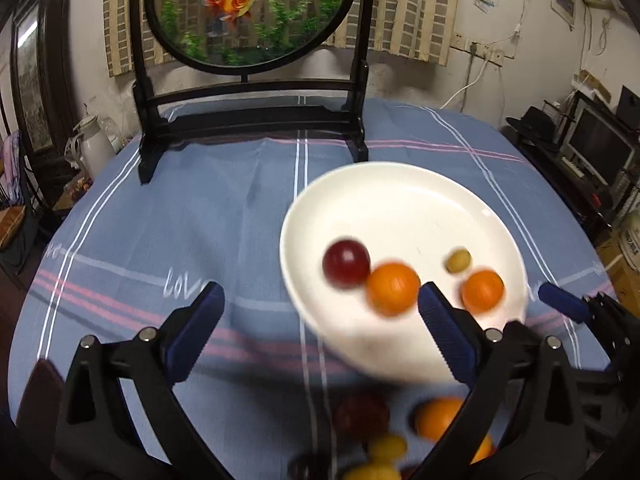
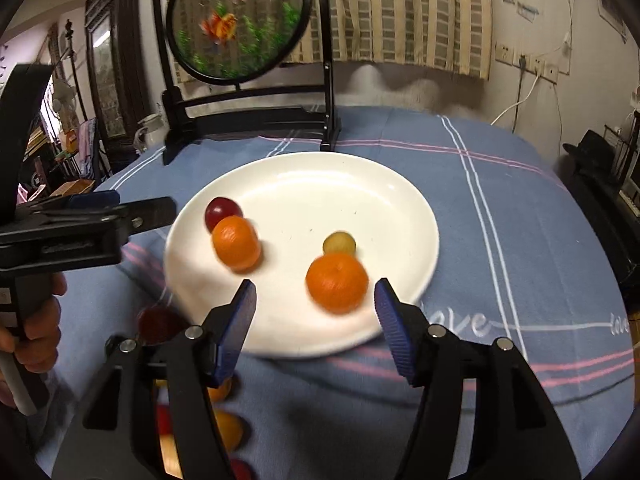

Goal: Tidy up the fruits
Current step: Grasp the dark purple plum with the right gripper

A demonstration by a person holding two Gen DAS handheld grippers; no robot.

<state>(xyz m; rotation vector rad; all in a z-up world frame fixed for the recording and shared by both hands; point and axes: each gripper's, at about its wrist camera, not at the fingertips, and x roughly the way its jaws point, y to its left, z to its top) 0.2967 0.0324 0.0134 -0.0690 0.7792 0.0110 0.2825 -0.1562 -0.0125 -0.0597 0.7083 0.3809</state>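
Note:
A white plate (image 1: 400, 200) (image 2: 300, 184) holds a dark red fruit (image 1: 346, 264) (image 2: 222, 210), two oranges (image 1: 393, 289) (image 1: 483, 291) (image 2: 236, 243) (image 2: 337, 282) and a small green fruit (image 1: 459, 260) (image 2: 339, 243). Several loose fruits lie on the cloth in front of the plate: a red one (image 1: 362, 416) (image 2: 158, 324), an orange one (image 1: 438, 418), a yellow one (image 1: 386, 446). My left gripper (image 1: 320, 304) is open and empty, just short of the plate. My right gripper (image 2: 316, 300) is open and empty at the plate's near rim, by the nearer orange.
A blue striped tablecloth (image 1: 160, 220) (image 2: 520, 240) covers the round table. A black-framed goldfish screen (image 1: 248, 12) (image 2: 236, 20) stands at the table's back. The left gripper's body (image 2: 80, 224) is left of the plate. The right gripper's finger (image 1: 562, 300) is at the right.

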